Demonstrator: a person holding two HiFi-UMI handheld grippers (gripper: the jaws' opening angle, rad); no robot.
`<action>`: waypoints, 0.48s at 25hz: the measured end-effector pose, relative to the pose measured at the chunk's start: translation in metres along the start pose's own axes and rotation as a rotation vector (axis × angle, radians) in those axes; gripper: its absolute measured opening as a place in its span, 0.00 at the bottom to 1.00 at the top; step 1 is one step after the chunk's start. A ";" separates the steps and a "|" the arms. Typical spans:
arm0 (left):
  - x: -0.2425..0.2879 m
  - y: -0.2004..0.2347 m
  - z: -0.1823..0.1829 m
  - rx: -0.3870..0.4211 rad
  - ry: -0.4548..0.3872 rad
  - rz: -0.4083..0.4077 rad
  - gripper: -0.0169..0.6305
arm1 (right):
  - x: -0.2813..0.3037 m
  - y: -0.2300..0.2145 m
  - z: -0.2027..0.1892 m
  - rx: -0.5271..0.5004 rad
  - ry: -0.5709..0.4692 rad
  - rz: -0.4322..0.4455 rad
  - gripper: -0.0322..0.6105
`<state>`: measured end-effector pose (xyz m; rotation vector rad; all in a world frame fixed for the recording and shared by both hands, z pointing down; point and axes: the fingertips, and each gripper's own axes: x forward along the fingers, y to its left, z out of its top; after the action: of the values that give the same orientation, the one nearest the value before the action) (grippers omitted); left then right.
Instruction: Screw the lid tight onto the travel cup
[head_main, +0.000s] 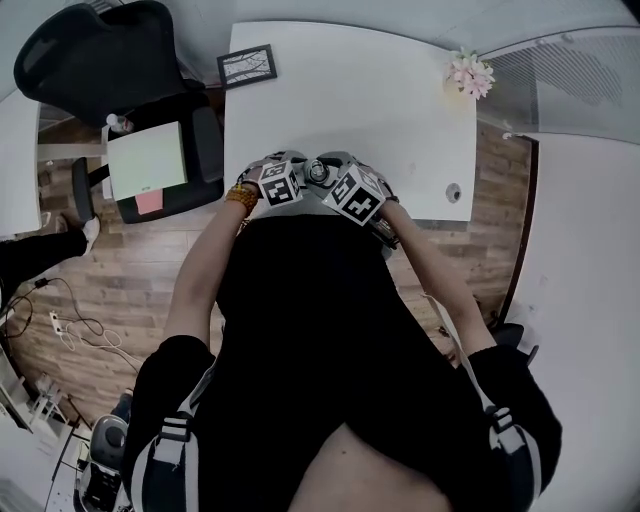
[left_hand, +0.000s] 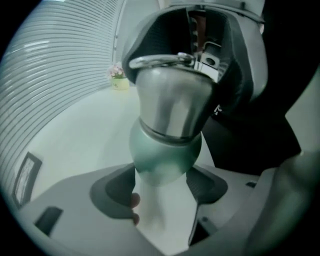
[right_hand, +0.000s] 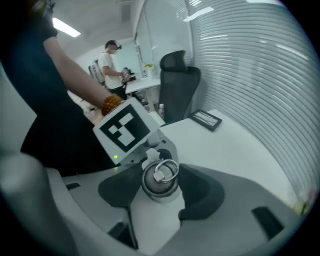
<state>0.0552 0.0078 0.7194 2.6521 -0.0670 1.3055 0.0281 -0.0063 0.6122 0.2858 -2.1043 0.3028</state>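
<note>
Pale green travel cup (left_hand: 165, 155); brushed silver lid (left_hand: 172, 100). White worktop (head_main: 350, 100). Pink flowers (head_main: 470, 72) at 1 o'clock. Brown wood-grain floor (head_main: 130, 290).

Person is wearing a black short-sleeved top (head_main: 320, 330), and grey-and-white striped bands (head_main: 172, 432) are running across each upper sleeve. A beaded orange bracelet (head_main: 241, 196) is circling the left wrist. Both the left gripper (left_hand: 162, 186) and the right gripper (right_hand: 159, 189) are showing pale grey shells with dark, rounded jaw pads (right_hand: 201, 195). Each is carrying a marker cube (head_main: 358, 196) of black-and-white squares. A green light (right_hand: 116, 157) is glowing beneath the left one's cube.
</note>
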 end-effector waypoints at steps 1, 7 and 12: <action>0.000 -0.001 -0.001 0.043 0.024 -0.033 0.53 | 0.001 0.004 0.000 -0.093 0.017 0.052 0.42; -0.002 0.000 -0.002 0.171 0.097 -0.146 0.53 | 0.001 0.013 -0.002 -0.427 0.061 0.194 0.43; -0.004 -0.003 -0.003 -0.023 -0.021 -0.002 0.53 | -0.010 0.003 0.007 -0.054 -0.079 0.004 0.52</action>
<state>0.0512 0.0107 0.7179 2.6463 -0.0814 1.2693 0.0272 -0.0044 0.5997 0.2655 -2.1874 0.2407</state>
